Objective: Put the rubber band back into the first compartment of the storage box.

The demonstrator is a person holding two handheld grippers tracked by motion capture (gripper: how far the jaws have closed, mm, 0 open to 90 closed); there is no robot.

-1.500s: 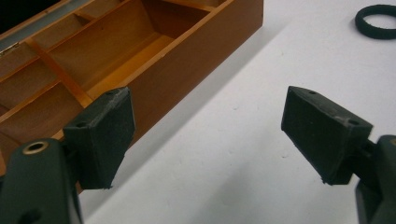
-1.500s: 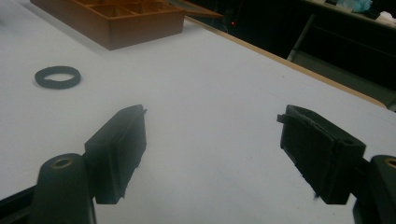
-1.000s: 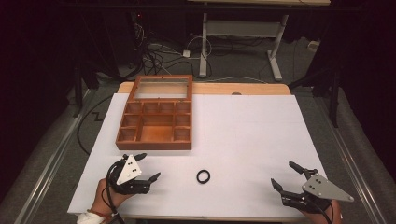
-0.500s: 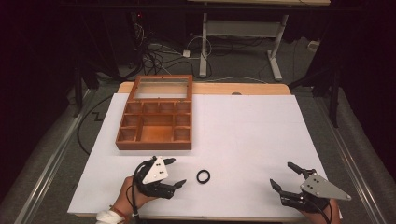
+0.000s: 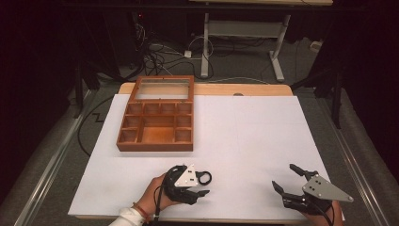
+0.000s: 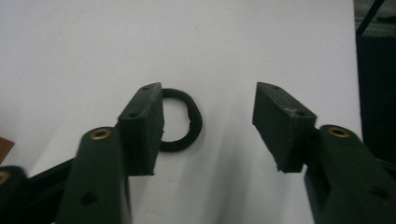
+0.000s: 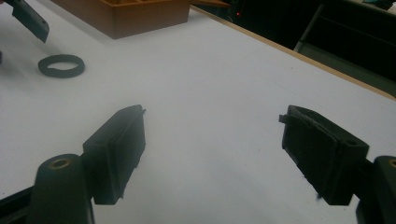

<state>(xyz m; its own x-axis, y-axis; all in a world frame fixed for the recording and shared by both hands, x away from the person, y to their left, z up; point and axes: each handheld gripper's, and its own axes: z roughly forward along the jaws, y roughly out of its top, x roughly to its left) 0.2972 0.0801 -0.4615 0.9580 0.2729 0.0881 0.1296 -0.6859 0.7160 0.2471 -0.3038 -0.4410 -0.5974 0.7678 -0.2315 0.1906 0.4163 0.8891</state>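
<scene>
One small black ring [image 6: 180, 120], probably light and soft rubber, lies flat beside the left gripper [image 6: 208, 122], whose jaws stand apart; grip across its band.

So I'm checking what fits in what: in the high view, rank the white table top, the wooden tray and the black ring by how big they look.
1. White table top, largest by far.
2. Wooden tray, covering only a part of it near the far left corner.
3. Black ring, smallest, looking about as wide as one small compartment of the tray.
</scene>
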